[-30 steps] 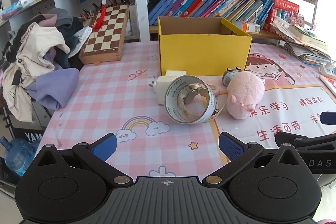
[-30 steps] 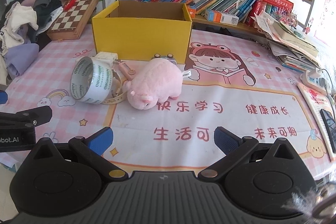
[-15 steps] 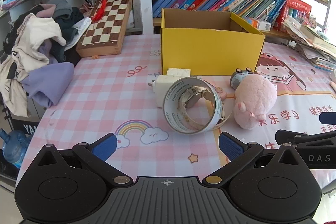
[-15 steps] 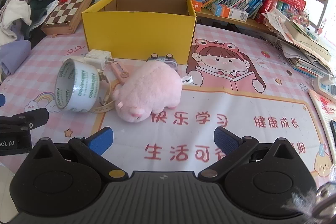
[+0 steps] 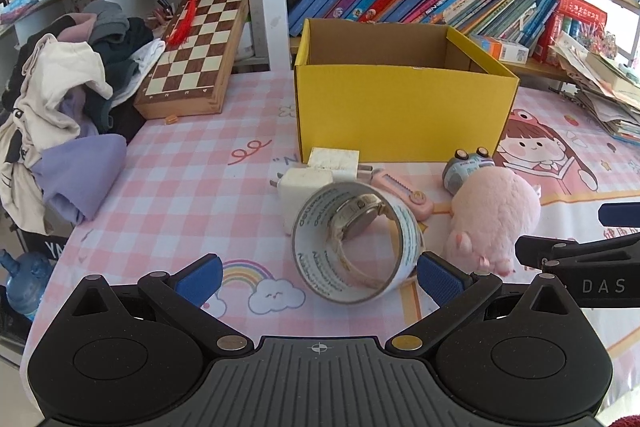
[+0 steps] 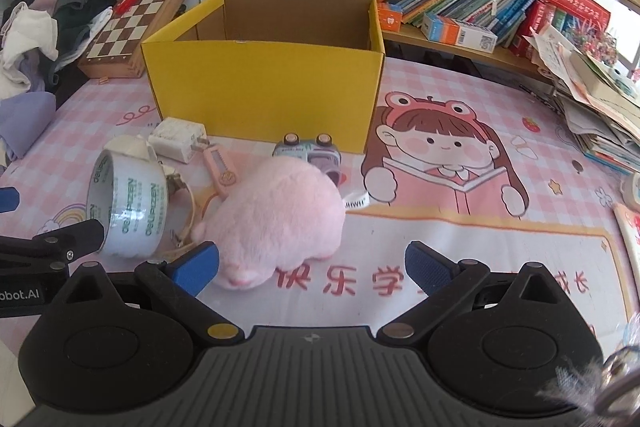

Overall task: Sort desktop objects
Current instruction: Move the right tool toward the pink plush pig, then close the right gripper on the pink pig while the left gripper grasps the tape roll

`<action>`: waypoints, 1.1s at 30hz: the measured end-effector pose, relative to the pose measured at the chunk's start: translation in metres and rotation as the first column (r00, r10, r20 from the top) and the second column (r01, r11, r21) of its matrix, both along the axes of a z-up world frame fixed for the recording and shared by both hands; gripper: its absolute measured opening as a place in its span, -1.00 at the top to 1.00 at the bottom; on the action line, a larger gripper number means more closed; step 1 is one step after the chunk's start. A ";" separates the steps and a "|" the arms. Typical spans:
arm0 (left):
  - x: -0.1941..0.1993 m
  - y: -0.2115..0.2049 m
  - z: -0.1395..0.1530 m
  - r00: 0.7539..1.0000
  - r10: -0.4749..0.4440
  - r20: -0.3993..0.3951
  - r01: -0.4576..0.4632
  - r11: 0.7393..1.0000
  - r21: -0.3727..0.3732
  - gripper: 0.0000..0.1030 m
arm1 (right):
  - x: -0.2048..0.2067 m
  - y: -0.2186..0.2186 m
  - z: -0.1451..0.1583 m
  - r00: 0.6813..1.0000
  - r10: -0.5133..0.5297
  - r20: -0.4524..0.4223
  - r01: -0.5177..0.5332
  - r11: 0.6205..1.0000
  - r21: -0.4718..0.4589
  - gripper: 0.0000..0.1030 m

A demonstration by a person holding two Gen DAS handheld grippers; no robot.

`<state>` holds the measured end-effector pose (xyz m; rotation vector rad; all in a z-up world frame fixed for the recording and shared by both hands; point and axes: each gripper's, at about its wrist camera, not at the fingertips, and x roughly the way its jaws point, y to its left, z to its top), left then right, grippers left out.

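Facing the clutter from the near edge of the pink checked worktop (image 5: 192, 187), the left hand-held gripper (image 5: 318, 277) stood wide, its blue pads holding nothing, with the white roll of clear packing tape (image 5: 356, 243) on its edge just beyond them. A gold-toned wristwatch (image 5: 354, 217) sat inside the roll's hollow. Behind it lay two white plastic plug chargers (image 5: 310, 183), a flat pink utility knife (image 5: 404, 189) and, to the right, a fluffy pink plush pig (image 5: 492, 219) touching a small grey toy car (image 5: 466, 167). The open yellow cardboard box (image 5: 400, 115) stood farther back, and it looked empty as far as this view reached.

From the right wrist view, the right hand-held gripper (image 6: 312, 265) was also wide and empty, its left pad just beside the plush pig (image 6: 280, 223), which sat off to the left of the gap. The tape roll (image 6: 128, 205) stood left of the pig, and the yellow box (image 6: 264, 95) was far centre.

Probably a first pick was being lined up. Squeezing the smooth, round roll could send it rolling off, and lifting it would likely spill the loose watch. The soft pig, off-centre, might be nudged rather than caught.
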<state>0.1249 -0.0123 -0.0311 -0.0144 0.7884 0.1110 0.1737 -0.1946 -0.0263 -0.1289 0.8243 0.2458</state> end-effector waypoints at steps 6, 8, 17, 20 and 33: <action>0.007 -0.004 0.000 1.000 0.020 0.000 -0.020 1.000 0.007 -1.00 | 0.015 0.000 -0.001 0.999 0.036 -0.006 -0.036 0.999 0.009 -0.97; 0.008 -0.005 0.000 1.000 0.026 -0.001 -0.026 1.000 0.011 -1.00 | 0.020 -0.001 -0.001 0.999 0.047 -0.008 -0.047 0.999 0.013 -0.97; 0.011 -0.009 0.001 0.999 0.040 -0.001 -0.040 0.998 0.040 -1.00 | 0.036 0.003 -0.004 0.994 0.101 -0.032 -0.100 0.994 0.044 -0.80; 0.013 -0.011 0.001 0.999 0.034 -0.001 -0.034 0.998 0.049 -1.00 | 0.041 0.006 -0.007 0.993 0.112 -0.046 -0.110 0.993 0.044 -0.80; 0.026 -0.017 -0.008 0.999 0.009 -0.033 -0.007 0.998 0.059 -0.99 | 0.065 0.006 -0.022 0.984 0.118 -0.130 -0.108 0.991 0.083 -0.91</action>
